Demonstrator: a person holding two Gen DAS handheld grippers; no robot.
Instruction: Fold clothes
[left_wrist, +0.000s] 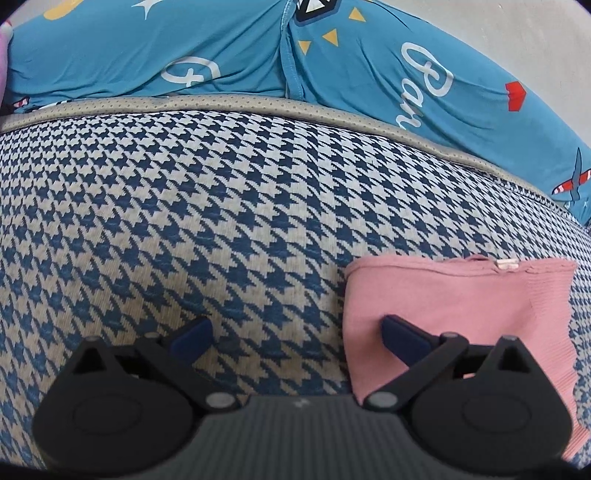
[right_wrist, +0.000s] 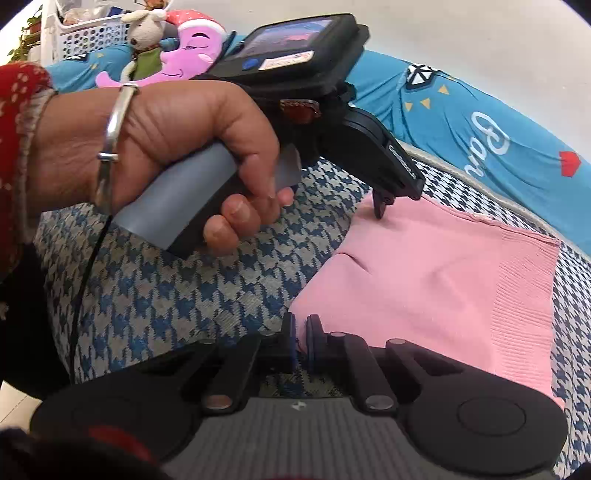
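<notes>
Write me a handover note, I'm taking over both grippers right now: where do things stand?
Left gripper: open, one finger on the pink knit garment, its far edge.
Right gripper: shut on the garment's near corner.
The garment lies folded on the houndstooth mattress, blue printed bedding behind.
Done: it looks mostly folded.
Left: probably one more fold, or smoothing and setting it aside.

houndstooth cover (left_wrist: 184, 221) | blue printed sheet (left_wrist: 147, 55) | pink plush (right_wrist: 192, 48) | white basket (right_wrist: 85, 37)
</notes>
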